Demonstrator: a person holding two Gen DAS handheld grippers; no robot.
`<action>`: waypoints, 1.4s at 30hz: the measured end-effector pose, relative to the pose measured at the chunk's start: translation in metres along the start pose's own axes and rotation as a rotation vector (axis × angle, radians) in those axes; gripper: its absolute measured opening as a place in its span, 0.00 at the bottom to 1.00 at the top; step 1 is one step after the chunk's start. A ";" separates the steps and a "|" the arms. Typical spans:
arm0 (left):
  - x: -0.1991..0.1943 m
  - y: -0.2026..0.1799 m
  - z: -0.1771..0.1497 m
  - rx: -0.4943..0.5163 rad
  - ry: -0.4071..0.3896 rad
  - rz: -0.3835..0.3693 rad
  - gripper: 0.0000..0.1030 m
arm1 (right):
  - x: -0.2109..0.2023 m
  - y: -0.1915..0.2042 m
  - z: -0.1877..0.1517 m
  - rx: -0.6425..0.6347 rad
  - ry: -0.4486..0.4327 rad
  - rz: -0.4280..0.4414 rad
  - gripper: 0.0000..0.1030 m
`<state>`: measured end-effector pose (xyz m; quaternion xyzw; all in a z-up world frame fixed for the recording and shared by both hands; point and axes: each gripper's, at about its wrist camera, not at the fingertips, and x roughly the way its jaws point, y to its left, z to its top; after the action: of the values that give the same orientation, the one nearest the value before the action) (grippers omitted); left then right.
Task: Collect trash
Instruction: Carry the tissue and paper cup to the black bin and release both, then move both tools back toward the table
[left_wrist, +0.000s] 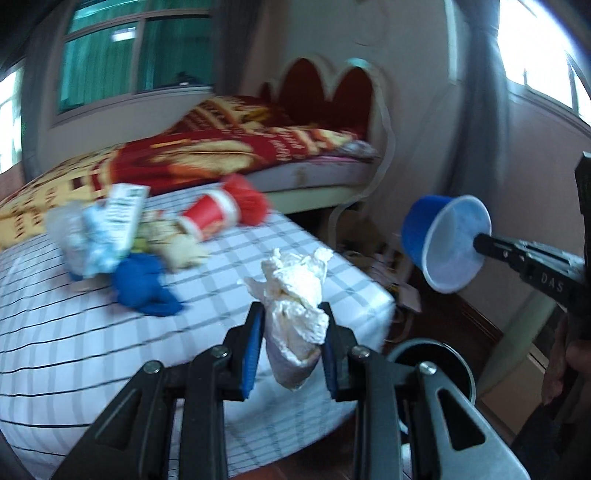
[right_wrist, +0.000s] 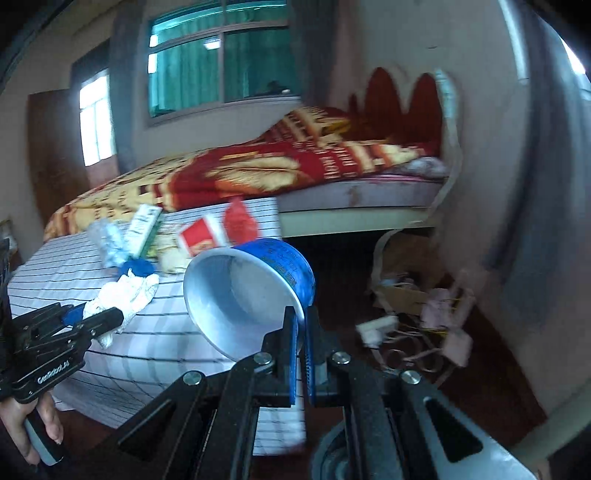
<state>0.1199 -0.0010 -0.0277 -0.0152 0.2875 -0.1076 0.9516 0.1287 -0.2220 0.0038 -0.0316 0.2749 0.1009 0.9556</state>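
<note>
My left gripper (left_wrist: 291, 328) is clamped on a crumpled white paper tissue wad (left_wrist: 295, 295), held in the air over the near corner of the white table with a grey-checked cloth (left_wrist: 110, 332). My right gripper (right_wrist: 301, 328) is pinched tight on the rim of a blue paper cup with a white inside (right_wrist: 251, 288), tilted, mouth toward the left gripper. A round black bin (left_wrist: 436, 354) sits on the floor just beside the table corner. Left on the table: a red paper cup (left_wrist: 210, 218), a blue crumpled piece (left_wrist: 144, 284), and pale wrappers (left_wrist: 96, 236), all blurred.
</note>
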 end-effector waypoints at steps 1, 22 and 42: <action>0.002 -0.011 -0.002 0.016 0.006 -0.019 0.29 | -0.007 -0.013 -0.006 0.010 0.002 -0.031 0.04; 0.099 -0.175 -0.072 0.178 0.322 -0.312 0.37 | 0.008 -0.143 -0.142 0.150 0.276 -0.181 0.04; 0.057 -0.127 -0.039 0.141 0.159 -0.031 1.00 | 0.000 -0.152 -0.116 0.218 0.212 -0.310 1.00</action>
<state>0.1203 -0.1358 -0.0798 0.0560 0.3535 -0.1430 0.9227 0.1009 -0.3843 -0.0937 0.0197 0.3749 -0.0814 0.9233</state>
